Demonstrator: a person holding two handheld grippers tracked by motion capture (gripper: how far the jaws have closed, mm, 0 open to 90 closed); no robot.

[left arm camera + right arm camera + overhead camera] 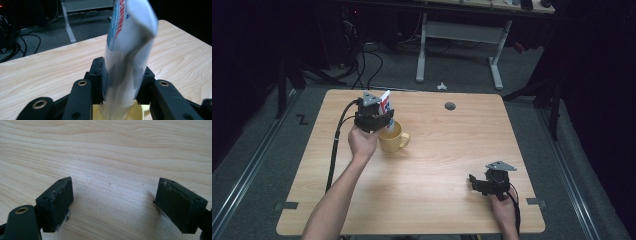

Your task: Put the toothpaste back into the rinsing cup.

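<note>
A white toothpaste tube [127,50] with red and blue print stands upright between the jaws of my left gripper [122,82], which is shut on it. Its lower end hangs over the mouth of a yellow mug [394,138]. In the high view the left gripper [377,119] sits at the mug's left rim with the tube [385,104] sticking up behind it. My right gripper [479,184] rests low over the table near the front right corner. The right gripper [113,202] is open, with bare wood between its pads [61,200].
The wooden table [437,150] has a round grey cable hole [450,106] near its far edge. Beyond the table stand a white desk frame [459,35] and loose cables on the floor. The left gripper's cable [336,145] trails along the table's left side.
</note>
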